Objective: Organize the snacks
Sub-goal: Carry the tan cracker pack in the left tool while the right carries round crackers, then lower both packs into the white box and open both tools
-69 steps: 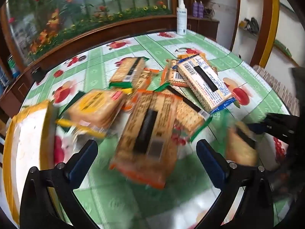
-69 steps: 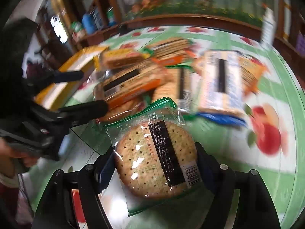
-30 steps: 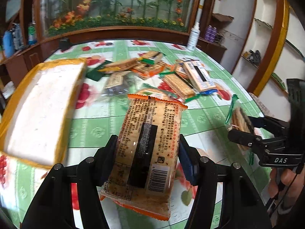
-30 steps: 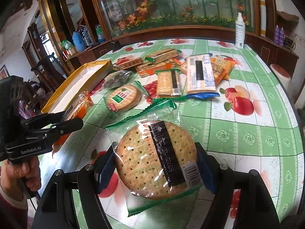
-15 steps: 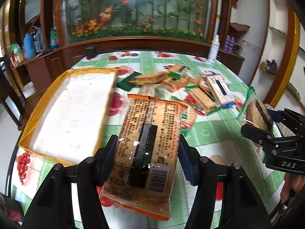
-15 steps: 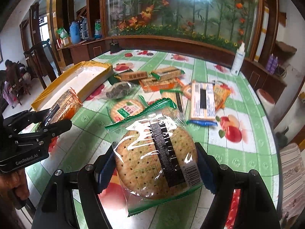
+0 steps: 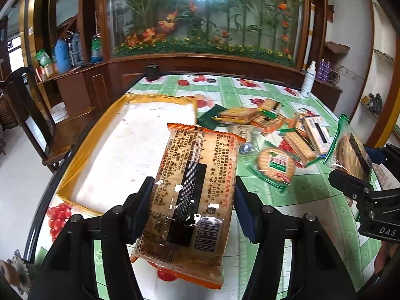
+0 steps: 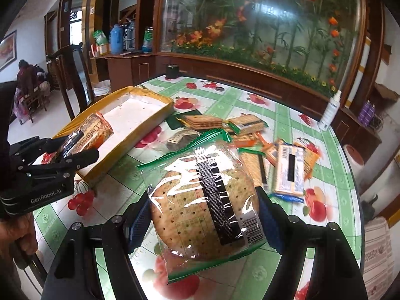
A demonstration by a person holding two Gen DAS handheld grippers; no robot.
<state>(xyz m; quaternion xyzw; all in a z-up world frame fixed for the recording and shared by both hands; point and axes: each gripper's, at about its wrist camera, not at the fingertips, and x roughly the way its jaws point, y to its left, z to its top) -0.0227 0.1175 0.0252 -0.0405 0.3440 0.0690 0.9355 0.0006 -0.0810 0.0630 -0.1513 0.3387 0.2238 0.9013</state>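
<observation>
snacks (image 7: 272,125) | yellow-rimmed tray (image 7: 82,150) open (table's left edge)

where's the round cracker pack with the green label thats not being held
In the left wrist view, the round green-label cracker pack lies on the table, right of centre, just below the heap of cracker packs and beside the blue-edged pack.

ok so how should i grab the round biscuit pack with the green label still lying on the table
Grip the round biscuit pack across its disc, coming straight down from above. It lies flat, label up; the crimped green ends are flimsy. One rim touches the green-edged cracker pack, so straddle the free sides.
</observation>
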